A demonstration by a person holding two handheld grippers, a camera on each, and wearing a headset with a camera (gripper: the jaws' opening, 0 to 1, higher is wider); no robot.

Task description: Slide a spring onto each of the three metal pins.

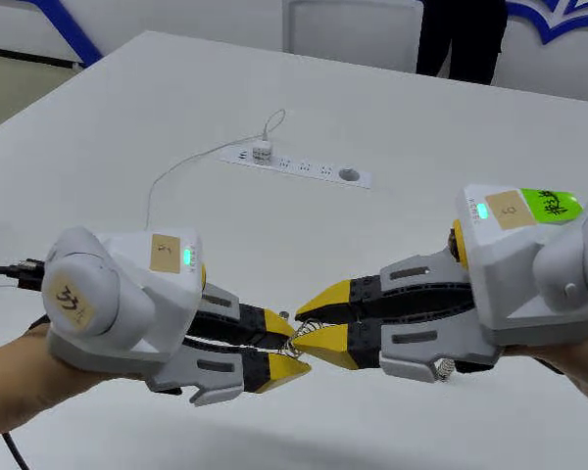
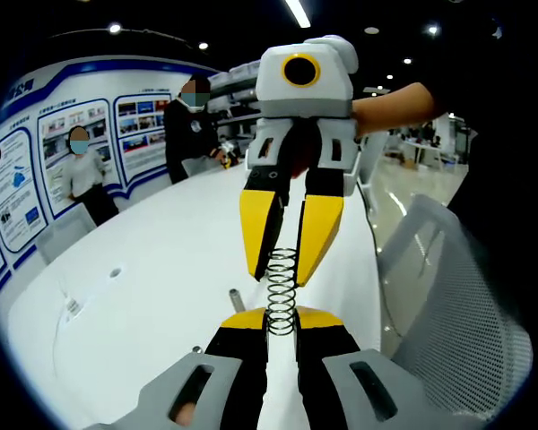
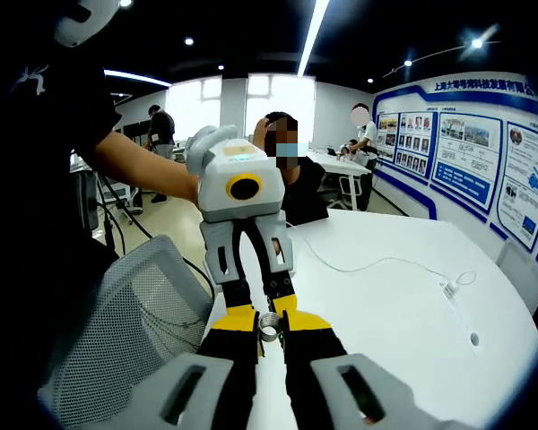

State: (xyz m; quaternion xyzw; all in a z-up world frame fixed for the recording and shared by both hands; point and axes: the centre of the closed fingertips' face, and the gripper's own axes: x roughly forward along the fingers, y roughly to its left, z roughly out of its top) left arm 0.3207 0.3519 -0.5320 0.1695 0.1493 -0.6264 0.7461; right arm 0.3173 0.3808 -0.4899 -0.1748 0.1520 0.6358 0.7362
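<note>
left gripper [image 1: 296,351] clenched on one end of a spring [image 2: 282,287] | spring bridges both tips above the table [image 1: 176,117] | right gripper [image 1: 300,329] pinches its other end | second spring [image 1: 440,370] lies under the right gripper | progress: one small pin [image 2: 236,296] looks bare, no finished pin seen; probably all three remain

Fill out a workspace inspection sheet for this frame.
Surface: white table, smooth top.
Job's things: spring in the jaws; small metal pin on the table.
Clutter: nothing seen.
Grippers: left gripper and right gripper tip to tip, each shut on the spring.
Cables: power strip with white cable; black cable at the left gripper.
Surroundings: mesh chair, wall posters, people standing.
</note>
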